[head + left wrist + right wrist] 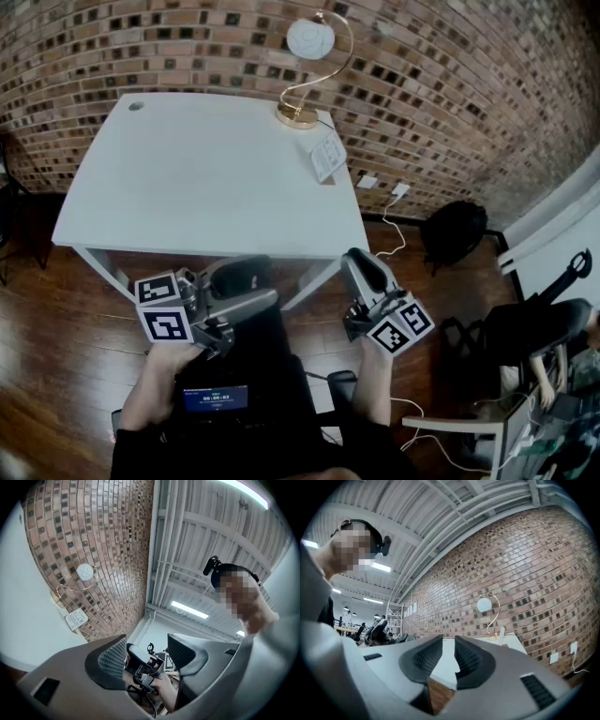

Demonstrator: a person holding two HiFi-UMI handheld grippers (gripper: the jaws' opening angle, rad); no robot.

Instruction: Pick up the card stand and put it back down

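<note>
The card stand [327,155] is a small white sign standing tilted near the right edge of the white table [187,178], just in front of the lamp base. It also shows small in the left gripper view as the card stand [76,619] and in the right gripper view as the card stand [502,635]. Both grippers hang below the table's near edge, far from the stand. My left gripper [253,291] [147,651] is open wide and holds nothing. My right gripper [361,267] [448,656] shows a narrow gap between its jaws, with nothing in it.
A gold lamp with a white globe [309,42] stands at the table's far right corner. A black bag [455,230] and a white cable with a plug [400,190] lie on the wooden floor to the right. A chair [534,328] stands further right.
</note>
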